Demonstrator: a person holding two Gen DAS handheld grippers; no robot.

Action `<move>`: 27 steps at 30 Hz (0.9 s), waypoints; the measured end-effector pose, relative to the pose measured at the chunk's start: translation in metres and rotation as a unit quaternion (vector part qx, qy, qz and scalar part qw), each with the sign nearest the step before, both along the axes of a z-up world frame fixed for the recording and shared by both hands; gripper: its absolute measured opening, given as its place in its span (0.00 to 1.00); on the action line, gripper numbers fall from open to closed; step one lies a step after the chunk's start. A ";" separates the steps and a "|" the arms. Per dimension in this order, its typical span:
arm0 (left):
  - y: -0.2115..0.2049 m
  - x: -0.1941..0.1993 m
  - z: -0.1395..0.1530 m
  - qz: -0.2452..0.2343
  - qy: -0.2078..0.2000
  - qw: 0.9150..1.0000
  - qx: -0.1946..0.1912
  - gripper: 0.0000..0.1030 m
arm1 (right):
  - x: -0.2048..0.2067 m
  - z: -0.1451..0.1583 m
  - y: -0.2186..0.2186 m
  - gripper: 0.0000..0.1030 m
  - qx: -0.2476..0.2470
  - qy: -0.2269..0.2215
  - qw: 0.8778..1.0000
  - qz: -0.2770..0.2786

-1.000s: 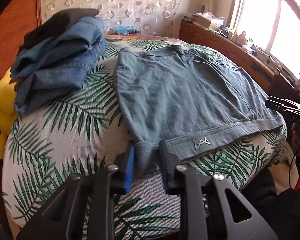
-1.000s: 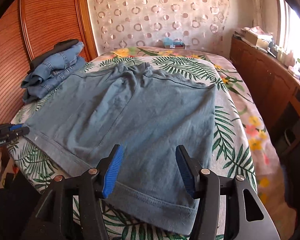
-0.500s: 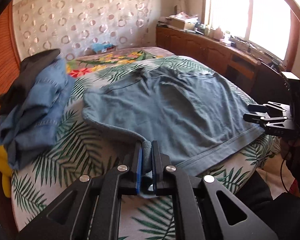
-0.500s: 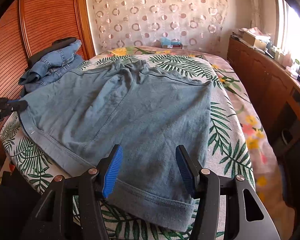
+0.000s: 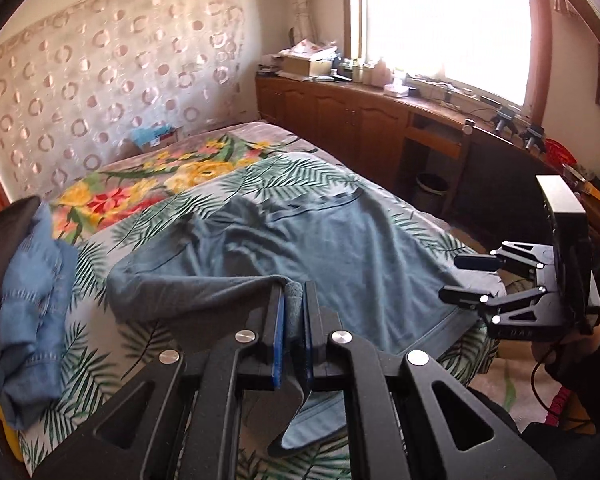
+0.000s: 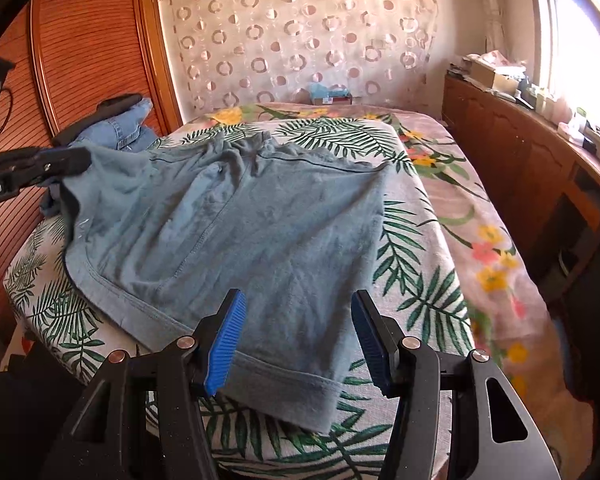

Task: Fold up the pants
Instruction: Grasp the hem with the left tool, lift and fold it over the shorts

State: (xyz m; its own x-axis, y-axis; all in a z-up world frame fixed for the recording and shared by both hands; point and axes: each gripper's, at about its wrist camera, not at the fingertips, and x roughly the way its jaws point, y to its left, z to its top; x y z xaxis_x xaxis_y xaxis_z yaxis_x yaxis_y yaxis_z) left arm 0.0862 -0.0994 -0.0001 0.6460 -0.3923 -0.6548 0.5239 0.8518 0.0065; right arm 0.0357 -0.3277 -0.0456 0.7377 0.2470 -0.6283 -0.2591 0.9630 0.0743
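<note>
Grey-blue cotton pants (image 6: 236, 232) are lying spread across the middle of the bed (image 6: 452, 248), one hem corner hanging lifted at the left of the right wrist view. That corner is sitting clamped between the pads of the left gripper (image 5: 294, 312), which is gripping only a narrow bite of hem, with a loose flap drooping below the jaws. The right gripper (image 6: 298, 340) is hovering with its jaws apart over the near hem at the bottom of its view, grasping nothing. My worry is the thin bite: if the cloth is dragging against the bedspread during the fold, the hem could be slipping out of the pads. With only one corner raised, the leg may also be going over skewed, bunching the wrinkled waistband at the far end rather than laying edge on edge. The bedspread, printed with palm leaves and flowers, looks soft and grippy enough to be catching the cloth. A stack of jeans (image 5: 32, 304) is sitting at the left edge of the left wrist view. Wooden cabinets (image 5: 364, 128) are running under a bright window (image 5: 440, 20) at upper right.
</note>
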 end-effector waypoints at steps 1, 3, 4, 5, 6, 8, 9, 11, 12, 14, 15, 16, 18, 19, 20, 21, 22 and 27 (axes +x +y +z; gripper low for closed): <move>-0.005 0.001 0.001 -0.004 -0.001 1.000 0.001 0.09 | -0.001 -0.001 -0.001 0.55 0.002 0.000 1.000 -0.001; -0.018 0.001 0.004 -0.018 -0.002 1.000 0.002 0.09 | -0.002 -0.001 -0.002 0.55 0.004 -0.001 1.000 -0.004; -0.023 0.002 0.005 -0.022 -0.003 1.000 0.003 0.09 | -0.002 -0.001 -0.003 0.55 0.005 -0.002 1.000 -0.004; -0.026 0.002 0.006 -0.026 -0.003 1.000 0.004 0.09 | -0.002 -0.002 -0.004 0.55 0.006 -0.002 1.000 -0.005; -0.030 0.001 0.006 -0.028 -0.003 1.000 0.005 0.09 | -0.002 -0.002 -0.005 0.55 0.007 -0.003 1.000 -0.005; -0.036 0.001 0.004 -0.029 -0.002 1.000 0.009 0.09 | -0.002 -0.002 -0.005 0.55 0.009 -0.003 1.000 -0.006; -0.036 0.000 0.002 -0.026 -0.001 1.000 0.011 0.09 | -0.002 -0.002 -0.005 0.55 0.010 -0.003 1.000 -0.007; -0.035 -0.001 -0.001 -0.024 0.001 1.000 0.013 0.09 | -0.003 -0.002 -0.008 0.55 0.013 -0.003 1.000 -0.007; -0.034 -0.002 -0.003 -0.022 0.005 1.000 0.013 0.13 | -0.003 -0.002 -0.007 0.55 0.013 -0.003 1.000 -0.007; -0.030 -0.001 -0.006 -0.015 0.014 1.000 0.012 0.14 | -0.003 -0.002 -0.004 0.55 0.013 -0.003 1.000 -0.007; -0.031 -0.001 -0.007 -0.012 0.015 1.000 0.012 0.17 | -0.003 -0.002 -0.004 0.55 0.014 -0.004 1.000 -0.006; -0.029 -0.002 -0.008 -0.008 0.016 1.000 0.012 0.20 | -0.002 -0.001 -0.002 0.55 0.015 -0.004 1.000 -0.004; -0.024 -0.005 -0.008 -0.004 0.014 1.000 0.009 0.28 | -0.002 -0.001 -0.001 0.55 0.016 -0.005 1.000 -0.002; -0.022 -0.007 -0.008 -0.003 0.012 1.000 0.007 0.35 | -0.001 -0.001 0.002 0.55 0.017 -0.006 1.000 -0.001; -0.020 -0.009 -0.008 -0.004 0.011 1.000 0.006 0.39 | 0.000 0.000 0.002 0.55 0.017 -0.006 1.000 0.000; -0.019 -0.010 -0.007 -0.003 0.010 1.000 0.006 0.44 | 0.001 -0.001 0.003 0.55 0.017 -0.006 1.000 0.001; -0.017 -0.010 -0.007 -0.001 0.009 1.000 0.005 0.45 | 0.002 -0.001 0.004 0.55 0.017 -0.005 1.000 0.002; 0.001 -0.008 -0.014 0.021 0.013 1.000 0.005 0.67 | 0.006 -0.002 0.009 0.55 0.017 -0.006 1.000 0.009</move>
